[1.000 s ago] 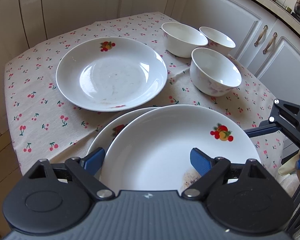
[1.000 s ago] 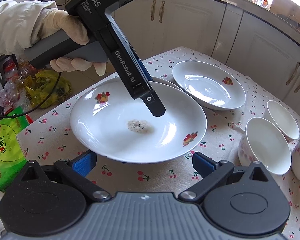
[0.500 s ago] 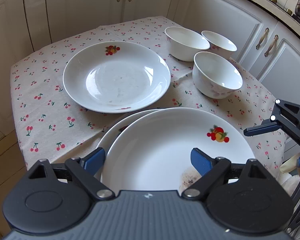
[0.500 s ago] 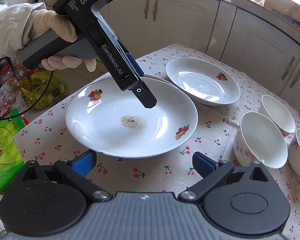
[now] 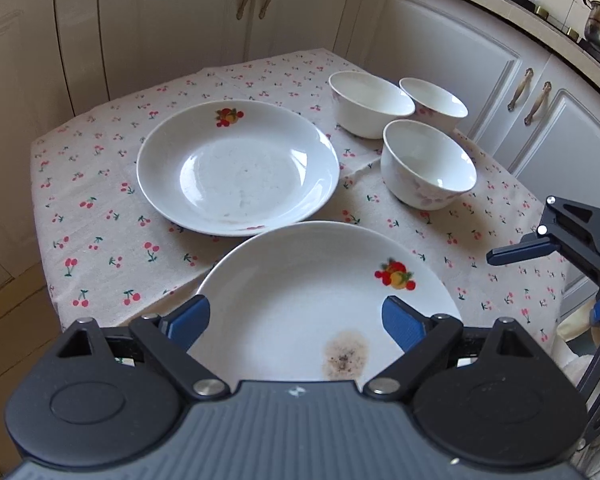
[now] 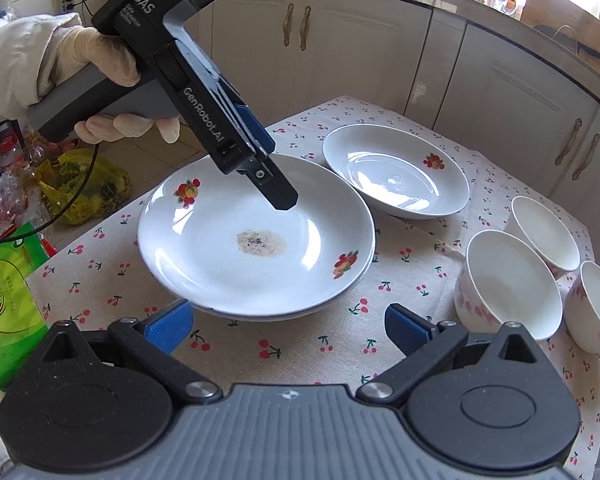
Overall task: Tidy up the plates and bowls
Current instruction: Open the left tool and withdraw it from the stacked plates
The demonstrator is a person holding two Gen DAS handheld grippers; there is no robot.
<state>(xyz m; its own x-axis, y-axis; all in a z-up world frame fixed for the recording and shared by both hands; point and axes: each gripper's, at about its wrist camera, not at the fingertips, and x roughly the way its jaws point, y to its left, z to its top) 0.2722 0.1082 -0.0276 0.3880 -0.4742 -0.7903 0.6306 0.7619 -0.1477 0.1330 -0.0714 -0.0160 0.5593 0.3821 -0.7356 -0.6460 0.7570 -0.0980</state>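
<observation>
On the cherry-print tablecloth (image 5: 112,216) my spread left gripper (image 5: 296,318) hovers over the stained plate (image 5: 320,304), my right gripper (image 6: 288,322) spread just short of it.

Stained white plate (image 6: 256,240), fruit motifs on its rim, stacked on a second plate (image 6: 352,284) at the near edge of the cherry-print tablecloth (image 6: 300,344). A third, unstained plate (image 6: 396,172) lies toward the far edge. Three white bowls (image 6: 508,284), upright and clustered, occupy the right side.
</observation>
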